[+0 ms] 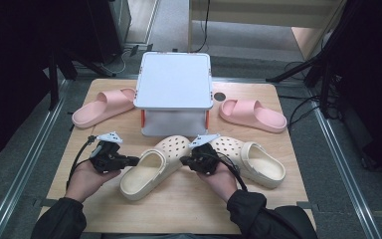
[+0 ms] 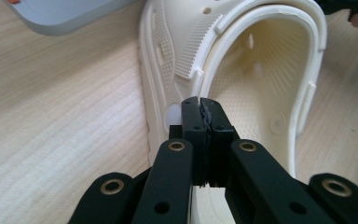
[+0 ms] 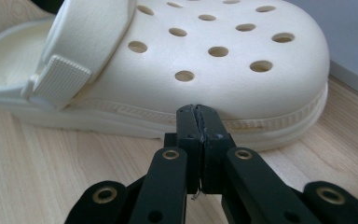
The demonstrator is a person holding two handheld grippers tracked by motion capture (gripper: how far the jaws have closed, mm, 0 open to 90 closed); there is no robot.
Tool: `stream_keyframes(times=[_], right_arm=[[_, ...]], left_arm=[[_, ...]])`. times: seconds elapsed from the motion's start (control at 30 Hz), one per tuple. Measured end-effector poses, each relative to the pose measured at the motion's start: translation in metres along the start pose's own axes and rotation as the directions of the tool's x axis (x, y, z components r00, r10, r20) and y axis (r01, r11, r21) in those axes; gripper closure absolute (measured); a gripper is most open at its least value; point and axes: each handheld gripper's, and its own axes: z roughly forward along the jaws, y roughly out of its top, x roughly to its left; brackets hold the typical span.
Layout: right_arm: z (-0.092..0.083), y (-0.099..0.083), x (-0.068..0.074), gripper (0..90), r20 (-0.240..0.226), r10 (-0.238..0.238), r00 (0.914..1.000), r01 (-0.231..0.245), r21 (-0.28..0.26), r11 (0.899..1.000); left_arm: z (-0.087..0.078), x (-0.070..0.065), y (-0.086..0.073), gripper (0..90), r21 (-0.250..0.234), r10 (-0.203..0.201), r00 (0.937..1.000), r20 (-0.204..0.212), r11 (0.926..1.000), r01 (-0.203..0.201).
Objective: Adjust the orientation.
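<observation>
Both hands are coming in palm-up on either side of the near cream clog (image 1: 151, 172). The left gripper (image 1: 129, 161) is pointing at its heel side, the right gripper (image 1: 185, 162) at its toe side, jaws pressed together, gripping nothing.

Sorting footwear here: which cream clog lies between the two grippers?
The left cream clog, flanked by left gripper and right gripper; the other clog lies right of both.

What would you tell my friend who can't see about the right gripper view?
The right gripper, jaws shut on nothing, points at the side of a cream clog on a wooden table. The clog's top has round holes, and its strap is folded forward.
</observation>
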Motion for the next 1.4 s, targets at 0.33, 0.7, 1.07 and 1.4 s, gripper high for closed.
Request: stream_keyframes(times=[0.33, 0.7, 1.07, 1.4], right_arm=[[0.002, 0.005, -0.007, 89.3, 0.025, 0.046, 0.9986, -0.046, -0.002, 0.999], [0.007, 0.009, -0.007, 88.2, 0.044, 0.032, 0.9985, -0.032, 0.016, 0.999], [0.018, 0.017, -0.010, 87.7, 0.064, 0.030, 0.9975, -0.030, 0.004, 1.000], [0.024, 0.021, -0.013, 87.6, 0.073, 0.038, 0.9966, -0.038, 0.002, 0.999]], left_arm=[[0.011, -0.025, -0.004, 89.0, 0.018, 0.029, 0.9914, 0.128, 0.9994, -0.031], [0.013, -0.048, 0.005, 87.0, 0.013, 0.104, 0.9908, 0.087, 0.9944, -0.105], [-0.012, -0.030, 0.002, 86.7, -0.058, 0.050, 0.9987, 0.010, 0.9971, -0.049], [0.000, -0.008, -0.007, 89.0, 0.004, -0.020, 0.9982, -0.056, 0.9998, 0.021]])
